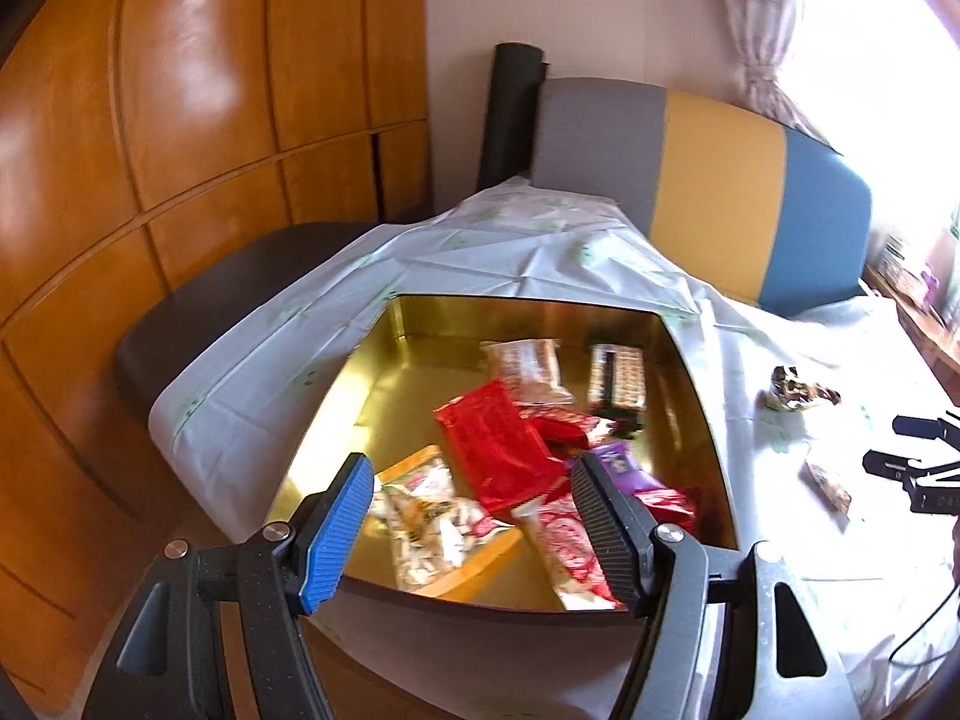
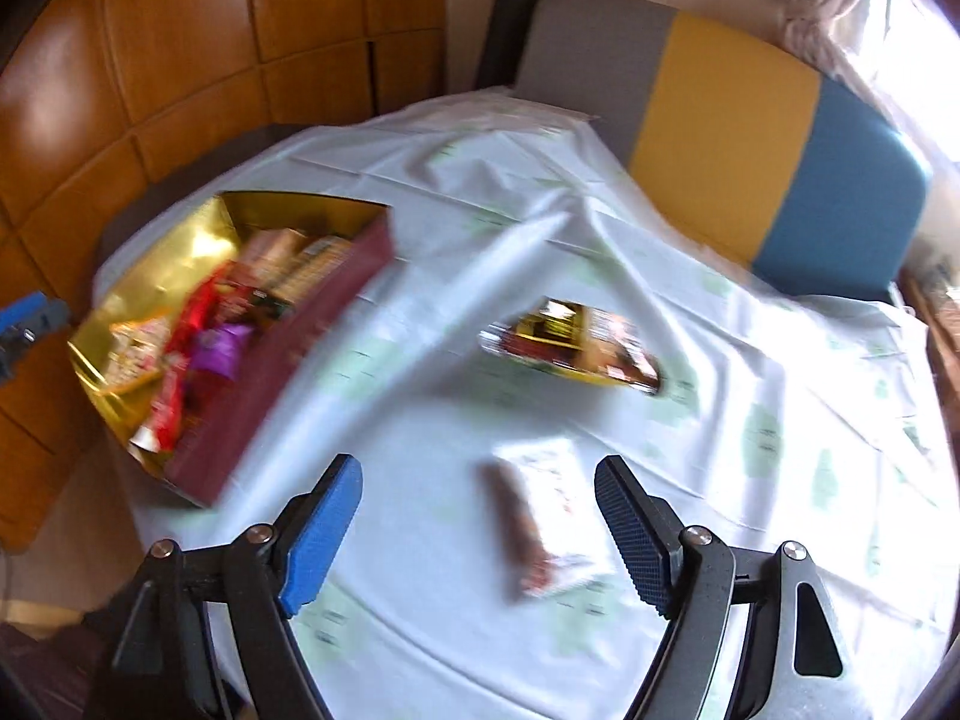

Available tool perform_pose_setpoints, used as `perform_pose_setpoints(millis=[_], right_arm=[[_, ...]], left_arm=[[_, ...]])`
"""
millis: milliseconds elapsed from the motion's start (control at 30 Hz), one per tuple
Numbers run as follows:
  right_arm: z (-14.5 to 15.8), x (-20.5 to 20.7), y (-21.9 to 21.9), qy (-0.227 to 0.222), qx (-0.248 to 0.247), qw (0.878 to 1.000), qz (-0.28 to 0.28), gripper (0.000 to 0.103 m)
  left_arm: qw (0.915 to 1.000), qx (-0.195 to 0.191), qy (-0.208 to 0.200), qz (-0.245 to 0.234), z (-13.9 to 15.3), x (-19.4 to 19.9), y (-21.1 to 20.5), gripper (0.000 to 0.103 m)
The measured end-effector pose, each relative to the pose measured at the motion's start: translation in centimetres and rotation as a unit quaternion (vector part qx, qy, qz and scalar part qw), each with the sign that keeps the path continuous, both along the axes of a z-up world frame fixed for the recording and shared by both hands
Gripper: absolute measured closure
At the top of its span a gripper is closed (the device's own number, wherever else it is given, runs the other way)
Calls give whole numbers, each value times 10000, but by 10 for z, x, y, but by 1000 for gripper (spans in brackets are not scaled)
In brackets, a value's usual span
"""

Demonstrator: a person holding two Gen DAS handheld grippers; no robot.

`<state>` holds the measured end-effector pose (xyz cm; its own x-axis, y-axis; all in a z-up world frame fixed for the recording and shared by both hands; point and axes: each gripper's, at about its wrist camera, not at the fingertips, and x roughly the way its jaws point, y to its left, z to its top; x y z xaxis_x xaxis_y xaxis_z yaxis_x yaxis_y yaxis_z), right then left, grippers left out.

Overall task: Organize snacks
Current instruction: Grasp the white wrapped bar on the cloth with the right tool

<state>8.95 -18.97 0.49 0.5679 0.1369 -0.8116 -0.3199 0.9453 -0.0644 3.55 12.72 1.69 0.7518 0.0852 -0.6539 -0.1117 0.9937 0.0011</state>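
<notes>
A gold-lined box (image 1: 384,384) with dark red outer walls (image 2: 312,354) sits on the white tablecloth and holds several snack packets, among them a red packet (image 1: 498,444) and a purple one (image 1: 624,468). My left gripper (image 1: 468,516) is open and empty above the box's near edge. My right gripper (image 2: 480,528) is open and empty above a brown and white snack packet (image 2: 540,528) on the cloth. A gold and red packet (image 2: 570,342) lies farther back; it also shows in the left wrist view (image 1: 798,396). The right gripper's tips (image 1: 912,456) show at the right edge there.
A chair with a grey, yellow and blue back (image 2: 720,114) stands behind the table. Wooden cabinets (image 1: 180,150) line the left. A dark chair seat (image 1: 228,300) sits left of the table. A window with a curtain (image 1: 768,30) is at upper right.
</notes>
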Motion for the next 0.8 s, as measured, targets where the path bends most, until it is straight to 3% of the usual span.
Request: perform_pose_setpoints(millis=[167,433,633,800], right_arm=[[-14,5,-39,-70,-216,9989,-407,18],[-38,18,-99,387,714,9867,-1407,18],[-41,22,-115,582,1185,9761,-1728,18],[-46,24,-112,684,1219,9752,-1715,18]], left_arm=[[9996,114,4,-248,5,3,-22,33],[9970,397,81,-666,9,10,-61,33],[9941,488,158,-954,7,17,-87,33],[9911,506,220,-1209,4,21,-106,33]])
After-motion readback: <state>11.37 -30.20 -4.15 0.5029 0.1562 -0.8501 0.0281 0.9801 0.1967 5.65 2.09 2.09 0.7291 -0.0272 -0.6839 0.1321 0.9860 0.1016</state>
